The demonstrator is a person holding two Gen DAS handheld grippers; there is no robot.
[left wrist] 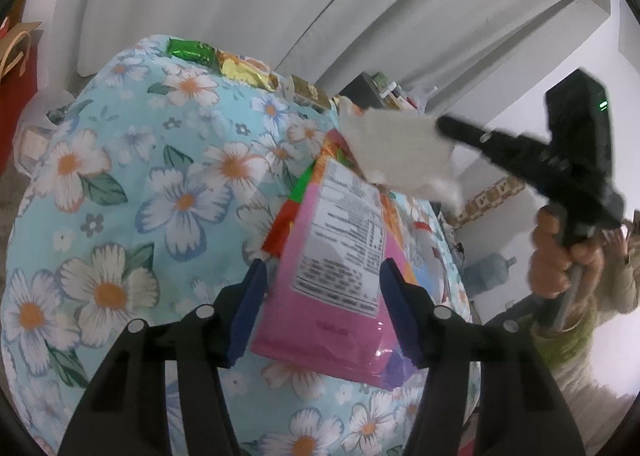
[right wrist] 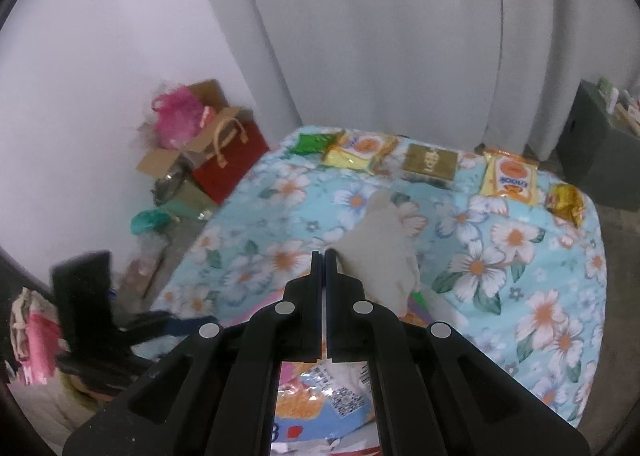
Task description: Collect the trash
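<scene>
A pink snack bag [left wrist: 336,280] with a printed label lies on other colourful wrappers [left wrist: 288,216] on the floral tablecloth [left wrist: 120,184]. My left gripper [left wrist: 324,308] straddles it with a blue pad close beside each long edge; I see no squeeze on the bag. A hand [left wrist: 556,256] holds my right gripper [left wrist: 444,124] above the table's far right, shut on a white paper napkin [left wrist: 400,152]. In the right wrist view the napkin [right wrist: 380,252] sticks out from the closed right gripper [right wrist: 323,256], with a blue and orange packet [right wrist: 316,404] below.
Along the table's far edge lie a green wrapper [right wrist: 314,143], yellow packs [right wrist: 360,152], a gold box [right wrist: 430,164], another yellow pack [right wrist: 510,176] and a crumpled gold wrapper [right wrist: 566,200]. A red gift bag [right wrist: 230,160] and a cardboard box [right wrist: 180,144] stand on the floor.
</scene>
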